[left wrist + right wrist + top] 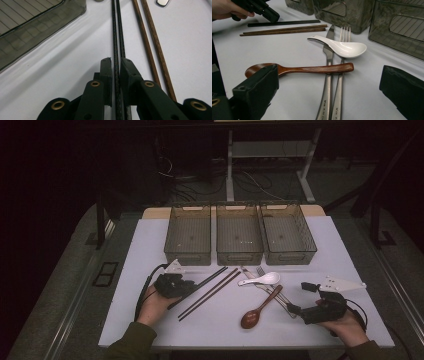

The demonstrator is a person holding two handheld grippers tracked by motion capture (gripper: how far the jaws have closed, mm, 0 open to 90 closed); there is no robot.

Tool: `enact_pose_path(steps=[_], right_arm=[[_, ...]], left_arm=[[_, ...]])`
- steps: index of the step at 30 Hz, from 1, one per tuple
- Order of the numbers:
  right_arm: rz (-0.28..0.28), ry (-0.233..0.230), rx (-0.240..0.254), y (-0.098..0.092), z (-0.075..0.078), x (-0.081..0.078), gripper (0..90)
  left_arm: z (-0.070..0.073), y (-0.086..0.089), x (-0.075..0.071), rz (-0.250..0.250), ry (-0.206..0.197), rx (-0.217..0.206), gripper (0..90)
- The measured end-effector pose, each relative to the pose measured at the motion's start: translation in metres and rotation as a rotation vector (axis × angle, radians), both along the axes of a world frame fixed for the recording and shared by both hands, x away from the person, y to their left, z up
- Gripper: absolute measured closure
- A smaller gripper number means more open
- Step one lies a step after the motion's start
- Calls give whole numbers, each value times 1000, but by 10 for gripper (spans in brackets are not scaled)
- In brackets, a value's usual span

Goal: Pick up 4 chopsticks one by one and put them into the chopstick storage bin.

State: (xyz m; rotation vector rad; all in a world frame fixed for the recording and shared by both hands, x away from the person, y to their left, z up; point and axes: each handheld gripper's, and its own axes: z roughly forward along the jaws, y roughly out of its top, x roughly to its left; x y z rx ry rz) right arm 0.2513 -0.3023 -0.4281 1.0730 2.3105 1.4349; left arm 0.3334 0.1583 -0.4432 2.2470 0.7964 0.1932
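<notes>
My left gripper (190,288) (116,61) lies low over the white table and is shut on a pair of black chopsticks (211,277) (117,32), near their lower end. A brown wooden pair of chopsticks (212,293) (147,37) lies just to the right of it. My right gripper (301,298) (329,75) stands open at the table's right, its jaws wide apart and holding nothing. In front of it lie a wooden spoon (257,312) (312,68), a white ceramic spoon (262,279) (342,47), a metal knife (327,82) and a fork (339,85).
Three smoky clear bins (188,255) (239,256) (290,255) stand in a row at the back of the table. The left bin's wall (37,32) is close to my left gripper. Beyond the table are a dark floor, cables and desk legs.
</notes>
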Motion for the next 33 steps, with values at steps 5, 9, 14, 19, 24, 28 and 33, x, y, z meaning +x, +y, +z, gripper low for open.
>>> enact_pose_path(steps=[5, 9, 14, 19, 24, 28, 33], right_arm=[[3, -2, -1, 0, 0, 0, 21], [3, -2, -2, 0, 0, 0, 21], [3, -3, -4, 0, 0, 0, 21], [2, -3, -5, 0, 0, 0, 21], [2, -7, -10, 1, -1, 0, 21], [2, -4, -19, 2, -1, -1, 21], [-2, 7, -32, 3, -4, -1, 21]], left_arm=[[-2, 0, 1, -6, 0, 8, 787], [-3, 1, 1, -8, 2, 7, 791], [-4, 1, 1, -9, 0, -6, 815], [-4, 1, 0, -26, -13, 9, 836], [-5, 0, -2, -33, -29, 12, 846], [-5, 0, -3, -41, -41, 19, 849], [-4, -1, -3, -55, -55, 32, 849]])
